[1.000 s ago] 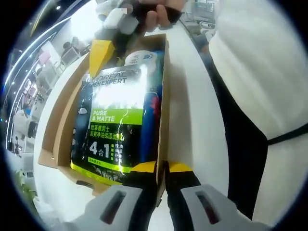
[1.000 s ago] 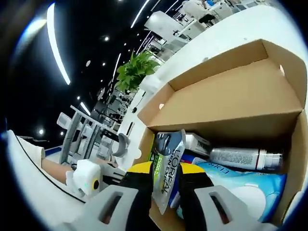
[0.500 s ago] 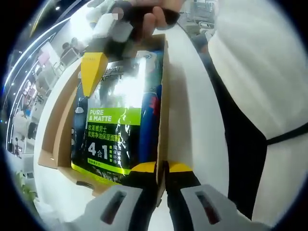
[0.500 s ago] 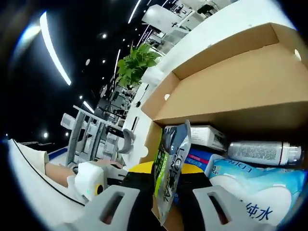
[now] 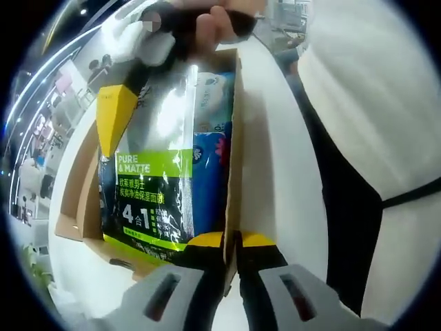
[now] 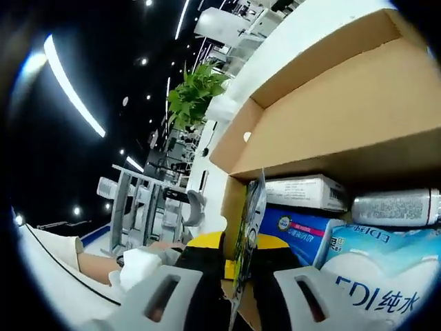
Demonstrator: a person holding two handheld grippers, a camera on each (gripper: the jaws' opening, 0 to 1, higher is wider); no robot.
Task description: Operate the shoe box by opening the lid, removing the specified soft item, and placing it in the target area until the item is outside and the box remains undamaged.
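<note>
The black and green pouch [image 5: 155, 183] now stands higher out of the shoe box [image 5: 81, 181] than a second ago, its top edge lifted toward the person's hand [image 5: 213, 24] and more of the pale pack [image 5: 210, 93] behind it uncovered. The right gripper [image 6: 238, 262] has its jaws closed on the pouch's [image 6: 248, 227] edge, seen nearly end-on in the right gripper view; from the left gripper view it reaches in from the top. The left gripper [image 5: 231, 245] pinches the box's near wall between narrow jaws. The lid [image 6: 344, 103] lies folded back, leaving the box mouth open. Inside remain a white carton [image 6: 303, 193], a blue box [image 6: 296, 231], a silver can [image 6: 396, 207] and a blue wipes pack [image 6: 382, 276]. White desk [image 5: 265, 138] lies bare beside the box.
</note>
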